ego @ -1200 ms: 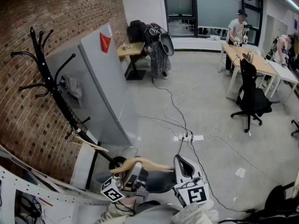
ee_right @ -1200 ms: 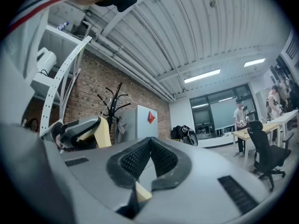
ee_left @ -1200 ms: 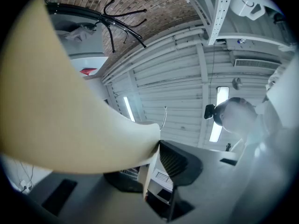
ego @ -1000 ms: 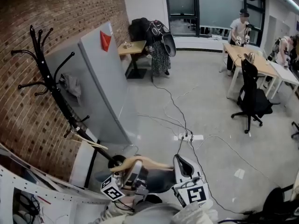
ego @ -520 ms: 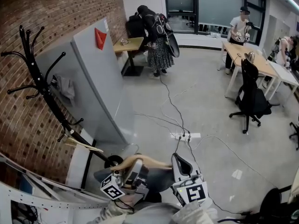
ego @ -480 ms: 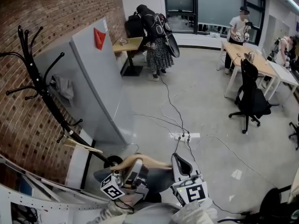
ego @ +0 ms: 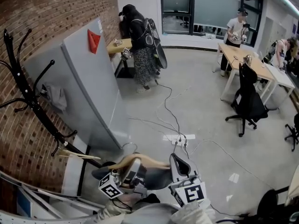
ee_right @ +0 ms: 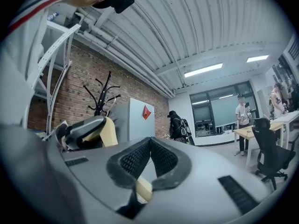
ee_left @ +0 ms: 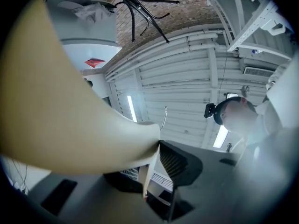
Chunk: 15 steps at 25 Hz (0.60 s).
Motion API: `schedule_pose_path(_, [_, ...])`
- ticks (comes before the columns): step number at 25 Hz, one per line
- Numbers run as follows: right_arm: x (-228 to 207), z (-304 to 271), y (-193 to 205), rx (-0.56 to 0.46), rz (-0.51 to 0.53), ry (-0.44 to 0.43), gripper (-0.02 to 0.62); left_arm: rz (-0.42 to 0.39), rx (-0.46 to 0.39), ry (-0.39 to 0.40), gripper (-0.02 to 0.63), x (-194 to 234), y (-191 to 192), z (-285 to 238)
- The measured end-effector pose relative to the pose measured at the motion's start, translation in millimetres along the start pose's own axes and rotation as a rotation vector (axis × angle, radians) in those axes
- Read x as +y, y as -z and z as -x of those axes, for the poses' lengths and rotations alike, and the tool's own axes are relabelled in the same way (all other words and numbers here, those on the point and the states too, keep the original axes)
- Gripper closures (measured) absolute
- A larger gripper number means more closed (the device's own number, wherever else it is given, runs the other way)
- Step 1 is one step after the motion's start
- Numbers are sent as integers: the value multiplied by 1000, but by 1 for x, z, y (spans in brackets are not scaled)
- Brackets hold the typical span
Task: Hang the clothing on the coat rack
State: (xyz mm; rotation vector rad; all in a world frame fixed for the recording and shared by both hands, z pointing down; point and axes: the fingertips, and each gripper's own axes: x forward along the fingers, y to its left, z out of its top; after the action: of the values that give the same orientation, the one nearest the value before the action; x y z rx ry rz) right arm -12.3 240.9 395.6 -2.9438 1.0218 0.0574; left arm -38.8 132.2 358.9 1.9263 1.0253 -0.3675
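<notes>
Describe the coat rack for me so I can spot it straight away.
Find the brick wall at the left of the head view. Before it, left of the tall grey panel, stands the coat rack. It is the only thin black pole with curved, branching hooks.

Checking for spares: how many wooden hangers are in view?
2. One hanger is held by the left claw and right claw; the other sits low on the coat rack. More may be hidden.
</notes>
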Motion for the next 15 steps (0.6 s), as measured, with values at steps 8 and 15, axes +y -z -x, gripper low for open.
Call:
schedule_pose_path(8, [2, -72, -8, 60, 2, 32, 571, -13, 1, 15, 495, 51, -47, -12])
schedule_pose_path(15, [4, -153, 0, -9, 45, 9, 571, -109, 41, 14, 495, 99, -73, -29])
